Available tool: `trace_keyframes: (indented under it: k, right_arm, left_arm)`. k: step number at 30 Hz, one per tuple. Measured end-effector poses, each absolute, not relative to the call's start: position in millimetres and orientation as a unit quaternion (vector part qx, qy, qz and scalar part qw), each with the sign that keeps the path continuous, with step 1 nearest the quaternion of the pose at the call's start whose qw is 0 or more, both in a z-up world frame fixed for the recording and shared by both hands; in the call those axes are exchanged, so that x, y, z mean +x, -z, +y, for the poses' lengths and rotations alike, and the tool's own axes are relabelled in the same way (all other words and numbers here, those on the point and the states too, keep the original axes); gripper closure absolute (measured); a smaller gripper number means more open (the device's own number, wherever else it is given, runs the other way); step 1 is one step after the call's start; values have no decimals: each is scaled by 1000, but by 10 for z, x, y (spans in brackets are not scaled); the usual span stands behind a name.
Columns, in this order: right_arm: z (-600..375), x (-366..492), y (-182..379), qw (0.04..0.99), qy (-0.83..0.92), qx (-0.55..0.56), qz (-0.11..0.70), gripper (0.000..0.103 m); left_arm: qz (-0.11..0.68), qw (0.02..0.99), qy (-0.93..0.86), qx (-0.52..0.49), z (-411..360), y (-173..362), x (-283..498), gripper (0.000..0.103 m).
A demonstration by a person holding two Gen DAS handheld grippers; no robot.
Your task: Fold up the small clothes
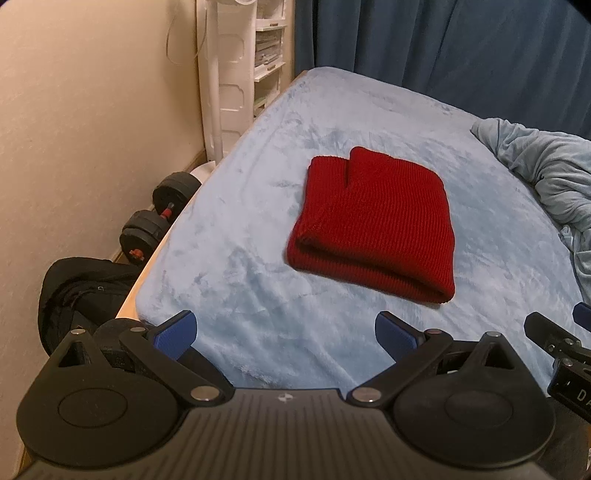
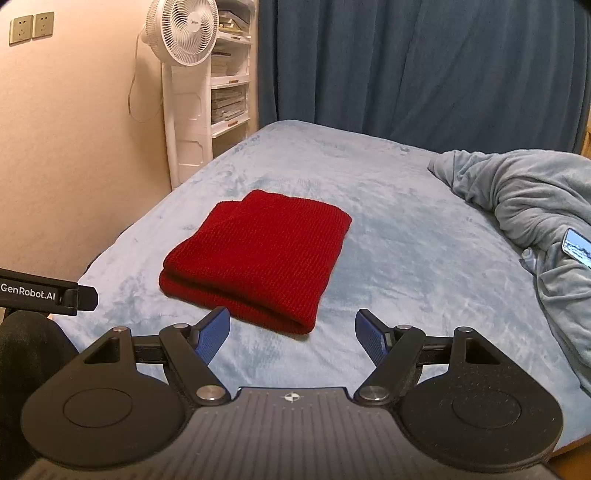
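A red knitted garment [image 1: 373,221] lies folded into a flat rectangle on the light blue bed cover [image 1: 258,192]. Seen from the right wrist, the same red garment [image 2: 258,254] rests just ahead of the fingers. My left gripper [image 1: 286,332] is open above the cover, nearer to me than the garment, with nothing between its blue pads [image 1: 177,334]. My right gripper [image 2: 291,334] is open too, its blue pads [image 2: 214,338] apart from the garment's near edge and empty. Part of the right gripper [image 1: 554,343] shows at the left view's right edge.
A crumpled blue blanket [image 2: 524,199] with a phone [image 2: 577,251] on it lies at the right of the bed. A white fan [image 2: 184,33], shelves [image 2: 229,74] and a dark curtain [image 2: 406,74] stand behind. Dumbbells [image 1: 162,218] and a black bag [image 1: 81,291] sit on the floor at the left.
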State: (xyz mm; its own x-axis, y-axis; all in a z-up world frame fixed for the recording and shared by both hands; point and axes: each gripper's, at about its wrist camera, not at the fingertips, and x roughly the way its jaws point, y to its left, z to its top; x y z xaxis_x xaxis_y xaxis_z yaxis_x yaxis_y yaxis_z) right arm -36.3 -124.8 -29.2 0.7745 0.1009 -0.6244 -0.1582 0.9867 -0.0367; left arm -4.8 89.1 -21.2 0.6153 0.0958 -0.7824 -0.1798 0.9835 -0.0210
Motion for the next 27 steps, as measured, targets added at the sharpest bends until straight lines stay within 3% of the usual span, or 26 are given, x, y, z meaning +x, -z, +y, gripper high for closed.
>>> trace_keyframes:
  k: [27]
  right_arm:
    - [-1236, -84, 582, 925, -70, -25, 374, 27]
  left_arm:
    - [467, 880, -76, -46, 878, 452, 195, 0]
